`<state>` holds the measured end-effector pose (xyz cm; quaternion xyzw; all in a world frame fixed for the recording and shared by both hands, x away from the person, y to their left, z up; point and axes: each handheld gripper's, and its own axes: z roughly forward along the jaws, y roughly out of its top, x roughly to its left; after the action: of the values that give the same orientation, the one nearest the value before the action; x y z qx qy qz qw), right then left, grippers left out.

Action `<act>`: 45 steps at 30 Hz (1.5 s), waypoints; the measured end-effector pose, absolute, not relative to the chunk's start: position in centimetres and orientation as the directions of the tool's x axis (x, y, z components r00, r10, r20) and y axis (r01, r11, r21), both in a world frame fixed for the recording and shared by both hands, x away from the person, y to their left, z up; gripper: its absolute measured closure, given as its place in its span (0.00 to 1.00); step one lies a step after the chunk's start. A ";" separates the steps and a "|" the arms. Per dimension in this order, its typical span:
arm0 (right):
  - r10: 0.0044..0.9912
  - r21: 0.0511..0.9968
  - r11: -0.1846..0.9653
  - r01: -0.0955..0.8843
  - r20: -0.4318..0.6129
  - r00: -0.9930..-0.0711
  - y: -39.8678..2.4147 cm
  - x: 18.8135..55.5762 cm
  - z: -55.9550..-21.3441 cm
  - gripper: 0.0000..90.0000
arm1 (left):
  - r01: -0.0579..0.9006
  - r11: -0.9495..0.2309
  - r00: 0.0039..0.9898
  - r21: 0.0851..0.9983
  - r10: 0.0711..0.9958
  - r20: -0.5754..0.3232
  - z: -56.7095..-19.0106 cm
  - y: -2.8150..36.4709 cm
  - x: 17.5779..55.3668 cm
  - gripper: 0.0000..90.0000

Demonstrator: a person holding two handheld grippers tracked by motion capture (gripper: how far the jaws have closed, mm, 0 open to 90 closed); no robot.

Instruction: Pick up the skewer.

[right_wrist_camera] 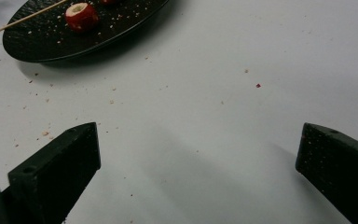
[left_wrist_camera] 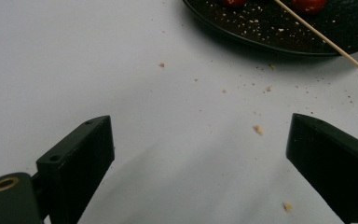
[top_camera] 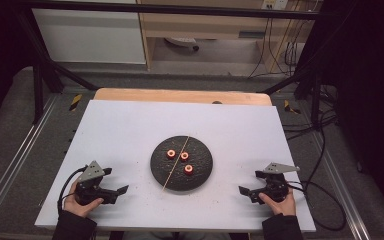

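Note:
A round black plate [top_camera: 202, 175] lies at the middle of the white table, carrying three red cored fruit pieces [top_camera: 184, 156] and a thin wooden skewer [top_camera: 176, 162] laid across it. My left gripper [top_camera: 116, 181] rests near the front left, a hand's width left of the plate, jaws wide apart and empty. My right gripper [top_camera: 250, 182] sits at the front right, likewise open and empty. In the left gripper view the plate's rim [left_wrist_camera: 261, 44] and the skewer's tip [left_wrist_camera: 354, 67] show ahead. The right gripper view shows one red piece [right_wrist_camera: 81, 16] on the plate [right_wrist_camera: 51, 49].
Crumbs are scattered over the white table [top_camera: 130, 130] around the plate. A wooden board edge [top_camera: 180, 95] runs along the far side. Black cables [top_camera: 325, 200] trail off the right edge, and a metal frame stands behind.

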<state>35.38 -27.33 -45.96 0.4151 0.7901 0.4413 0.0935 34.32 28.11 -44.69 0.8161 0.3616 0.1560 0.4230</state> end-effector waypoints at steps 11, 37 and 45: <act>0.740 0.775 0.266 0.573 0.217 -0.637 -27.4 35.4 -45.8 0.01 | 0.459 -0.386 0.697 0.800 0.715 -0.056 -44.4 27.6 34.3 0.08; 0.746 0.776 0.270 0.570 0.206 -0.634 -27.4 35.3 -45.6 0.01 | 0.474 -0.406 0.700 0.781 0.712 -0.054 -43.7 25.8 34.6 0.12; 0.747 0.776 0.267 0.572 0.208 -0.631 -27.4 35.3 -45.6 0.01 | 0.472 -0.426 0.705 0.772 0.708 -0.040 -43.0 24.6 34.7 0.12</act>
<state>35.30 -27.38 -45.55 0.4179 0.7895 0.4382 0.1000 34.66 24.55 -43.03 0.8315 0.3549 0.1474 0.4011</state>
